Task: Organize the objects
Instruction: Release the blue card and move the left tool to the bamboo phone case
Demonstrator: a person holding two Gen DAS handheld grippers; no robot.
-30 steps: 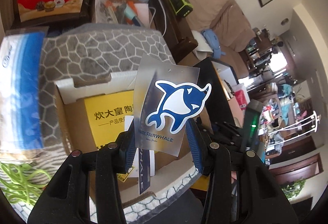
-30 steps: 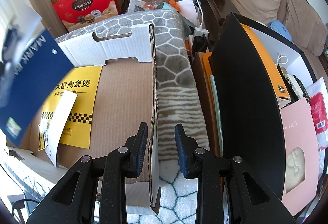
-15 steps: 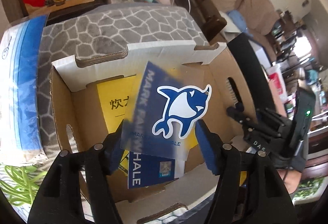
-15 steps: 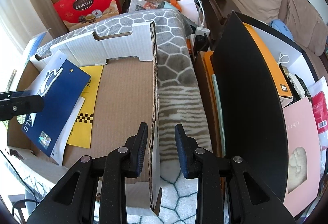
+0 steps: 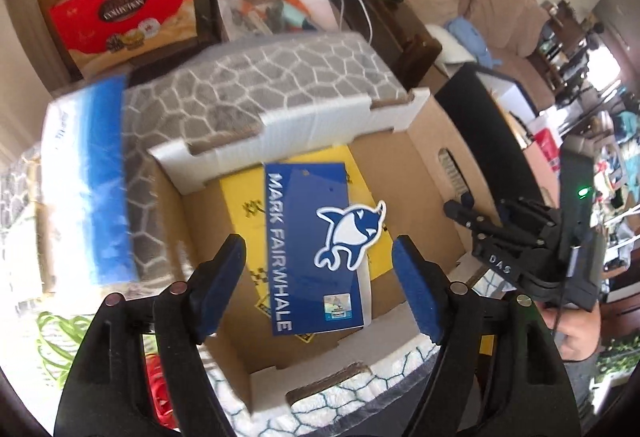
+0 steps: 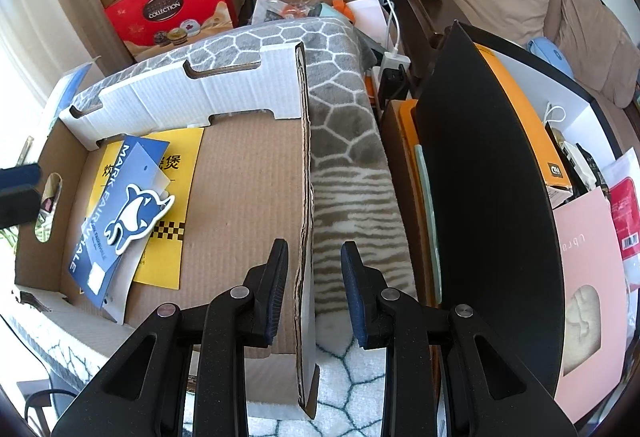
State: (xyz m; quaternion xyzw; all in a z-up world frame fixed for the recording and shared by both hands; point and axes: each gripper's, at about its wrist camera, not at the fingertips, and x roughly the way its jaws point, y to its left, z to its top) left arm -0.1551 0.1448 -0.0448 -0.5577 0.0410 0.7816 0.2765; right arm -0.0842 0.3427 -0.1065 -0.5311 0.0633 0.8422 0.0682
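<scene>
A blue "MARK FAIRWHALE" tag (image 5: 304, 237) (image 6: 100, 237) with a whale-shaped card (image 5: 350, 233) (image 6: 136, 215) lies flat inside the open cardboard box (image 5: 320, 121) (image 6: 240, 93), on top of a yellow leaflet (image 5: 244, 201) (image 6: 184, 157). My left gripper (image 5: 318, 249) hovers above the tag, its jaws opening, and the pads touch nothing. One left fingertip (image 6: 20, 173) shows at the box's left wall. My right gripper (image 6: 314, 273) (image 5: 460, 205) straddles the box's right wall without squeezing it.
The box rests on a grey honeycomb-patterned blanket (image 6: 344, 109). To its right stand a tall black lid (image 6: 480, 157), an orange box and a pink package (image 6: 588, 277). Red gift boxes (image 6: 168, 13) stand behind, and a blue-and-white pack (image 5: 88, 177) lies left of the box.
The left gripper let go of the tag, which dropped from between its jaws onto the yellow leaflet in the box. The jaws spread wider. The right gripper stayed put.
</scene>
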